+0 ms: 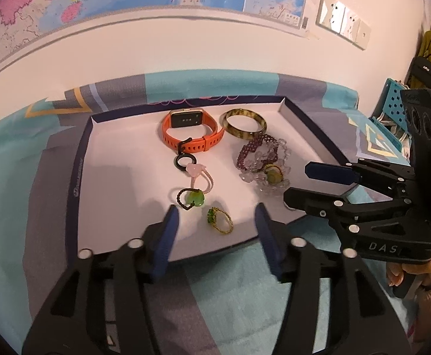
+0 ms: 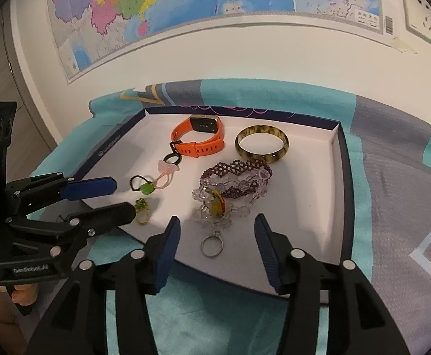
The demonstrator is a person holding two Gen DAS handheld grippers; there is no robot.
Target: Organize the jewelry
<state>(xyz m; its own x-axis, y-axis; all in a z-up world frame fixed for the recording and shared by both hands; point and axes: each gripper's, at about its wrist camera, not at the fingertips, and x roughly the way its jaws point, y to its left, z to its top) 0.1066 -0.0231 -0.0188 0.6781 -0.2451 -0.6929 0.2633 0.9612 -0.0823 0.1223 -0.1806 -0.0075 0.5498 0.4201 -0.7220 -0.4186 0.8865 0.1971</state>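
Observation:
A white tray with a dark blue rim (image 1: pixel 79 162) (image 2: pixel 338 177) lies on the patterned cloth and holds the jewelry. At its back are an orange watch (image 1: pixel 191 136) (image 2: pixel 200 145) and a mottled bangle (image 1: pixel 245 124) (image 2: pixel 261 143). A purple beaded bracelet (image 2: pixel 236 171) overlaps a clear crystal one (image 2: pixel 215 207). My left gripper (image 1: pixel 216 216) (image 2: pixel 125 196) is open above a gold ring with a green stone (image 1: pixel 219 220) (image 2: pixel 141 211). My right gripper (image 2: pixel 217 222) (image 1: pixel 296 183) is open over a silver ring (image 2: pixel 212 245). Neither holds anything.
A black ring with a pink charm (image 1: pixel 182 161) and a green pendant on a dark cord (image 1: pixel 194 198) lie mid-tray. Behind the bed the wall carries maps (image 2: pixel 156 0) and sockets (image 1: pixel 342 17). A blue perforated crate (image 1: pixel 392 103) stands at the right.

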